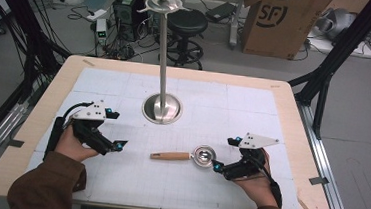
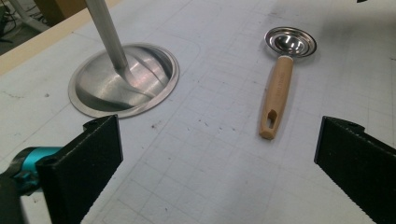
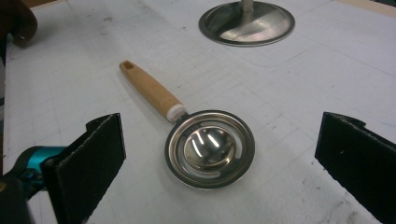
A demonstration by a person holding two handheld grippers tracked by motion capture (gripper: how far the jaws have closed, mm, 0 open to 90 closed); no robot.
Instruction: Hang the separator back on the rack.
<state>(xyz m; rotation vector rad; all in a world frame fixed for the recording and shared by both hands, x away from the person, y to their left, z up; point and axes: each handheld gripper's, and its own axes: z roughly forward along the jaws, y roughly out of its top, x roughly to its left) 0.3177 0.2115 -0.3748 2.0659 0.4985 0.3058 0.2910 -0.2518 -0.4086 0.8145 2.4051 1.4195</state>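
Strainer spoon (image 3: 209, 148) lies between open right hand-held gripper (image 3: 219, 154) jaws.

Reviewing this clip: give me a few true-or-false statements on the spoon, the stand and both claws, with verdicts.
1. The spoon lies flat on the table. True.
2. The right claw is shut on the spoon's bowl. False: its jaws are open, with the bowl lying between them.
3. The spoon hangs from the stand. False: it lies on the mat, apart from the stand's base.
4. The left claw is open and holds nothing. True.
5. The spoon's handle is wooden. True.
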